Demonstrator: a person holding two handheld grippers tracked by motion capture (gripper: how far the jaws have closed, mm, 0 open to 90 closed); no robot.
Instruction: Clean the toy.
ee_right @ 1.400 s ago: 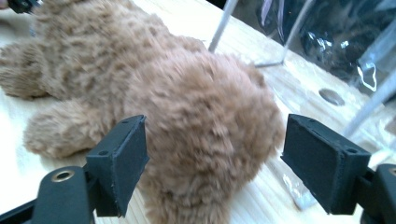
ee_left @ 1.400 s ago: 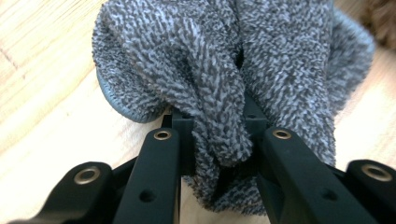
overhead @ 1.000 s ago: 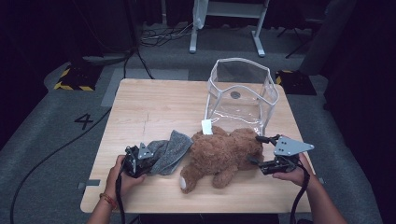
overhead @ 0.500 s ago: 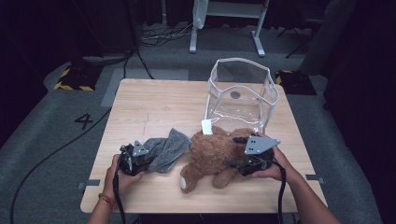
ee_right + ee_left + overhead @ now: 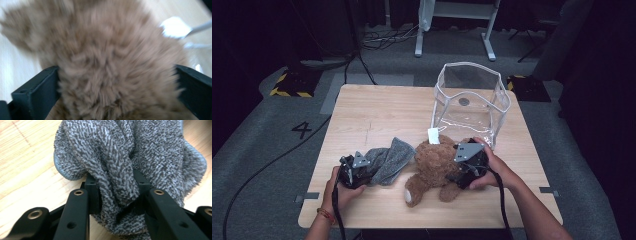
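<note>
A brown teddy bear [image 5: 434, 165] lies on the wooden table [image 5: 377, 115] near its front edge, with a white tag [image 5: 433, 135] by its head. My right gripper [image 5: 457, 172] is pushed against the bear's right side. In the right gripper view its jaws stand wide apart with the blurred fur of the bear [image 5: 110, 57] between them, so the right gripper [image 5: 117, 72] is open. A grey fuzzy cloth [image 5: 387, 162] lies just left of the bear. My left gripper [image 5: 362, 172] is shut on a fold of the cloth [image 5: 140, 152], pinched between the jaws of the left gripper [image 5: 116, 190].
A clear plastic bag with white trim [image 5: 472, 100] stands open and upright at the back right of the table, just behind the bear. Bare wood stretches across the table's back left. Cables and a stand's base lie on the floor beyond.
My right gripper has moved left from the table's right edge and onto the bear's body. The left gripper has stayed put, holding the cloth.
</note>
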